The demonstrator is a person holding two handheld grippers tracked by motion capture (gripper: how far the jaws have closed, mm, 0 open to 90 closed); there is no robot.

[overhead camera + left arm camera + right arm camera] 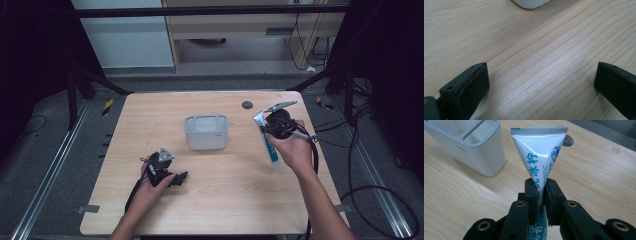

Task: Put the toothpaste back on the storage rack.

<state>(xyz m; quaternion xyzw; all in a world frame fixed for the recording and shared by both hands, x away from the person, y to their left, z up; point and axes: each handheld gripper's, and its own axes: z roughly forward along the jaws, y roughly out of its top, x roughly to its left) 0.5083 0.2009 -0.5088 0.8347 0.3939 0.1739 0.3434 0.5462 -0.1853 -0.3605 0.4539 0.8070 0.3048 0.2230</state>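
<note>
Wooden table (215, 200) holds a white holder (206, 132). Right gripper (540, 192) clamps a toothpaste tube (537, 152), seemingly lifted but not yet dropped in; left gripper (541, 85) rests agape.

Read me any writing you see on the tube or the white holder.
"冰柠": blue characters on the toothpaste tube held in the right gripper.
"OTIC": end of a partly hidden word on the tube.
White holder: small grey mark, too small to read.
</note>
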